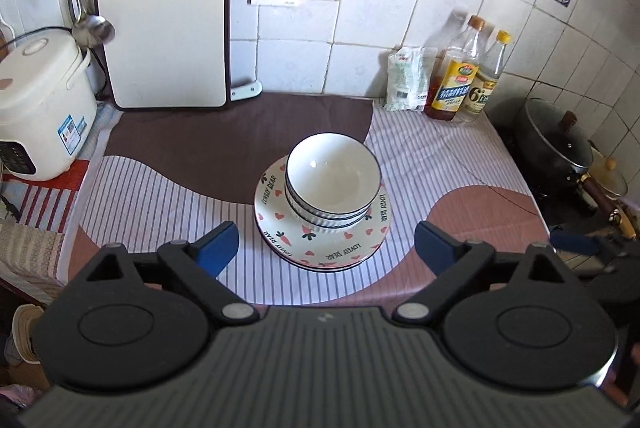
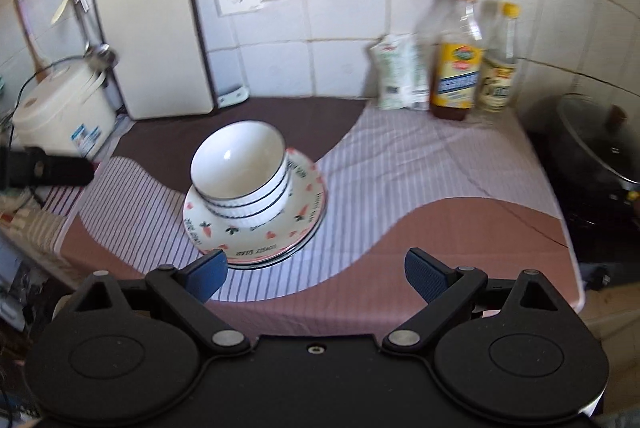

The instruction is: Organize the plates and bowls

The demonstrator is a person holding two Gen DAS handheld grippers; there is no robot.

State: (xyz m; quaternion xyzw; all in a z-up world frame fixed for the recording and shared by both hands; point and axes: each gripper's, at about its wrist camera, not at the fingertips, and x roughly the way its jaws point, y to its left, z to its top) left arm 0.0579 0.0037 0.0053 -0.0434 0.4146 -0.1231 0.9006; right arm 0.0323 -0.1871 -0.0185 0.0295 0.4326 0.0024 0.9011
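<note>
Three white bowls (image 1: 334, 176) with dark rims sit nested on a stack of plates (image 1: 272, 212) printed with hearts, carrots and "LOVELY BEAR", in the middle of the striped cloth. My left gripper (image 1: 326, 246) hangs above and in front of the stack, open, with nothing between its blue pads (image 1: 218, 246). In the right wrist view the bowls (image 2: 240, 164) and plates (image 2: 256, 236) lie left of centre. My right gripper (image 2: 316, 270) is open and empty too, in front of the stack. Each gripper shows at the edge of the other's view: the right gripper (image 1: 580, 244) and the left gripper (image 2: 52, 170).
A cutting board (image 1: 164, 16) leans on the tiled wall, with a rice cooker (image 1: 40, 108) to its left. At the back right stand a white bag (image 1: 408, 76) and two bottles (image 1: 456, 80). A lidded black pot (image 1: 556, 144) sits on the stove beyond the table's right edge.
</note>
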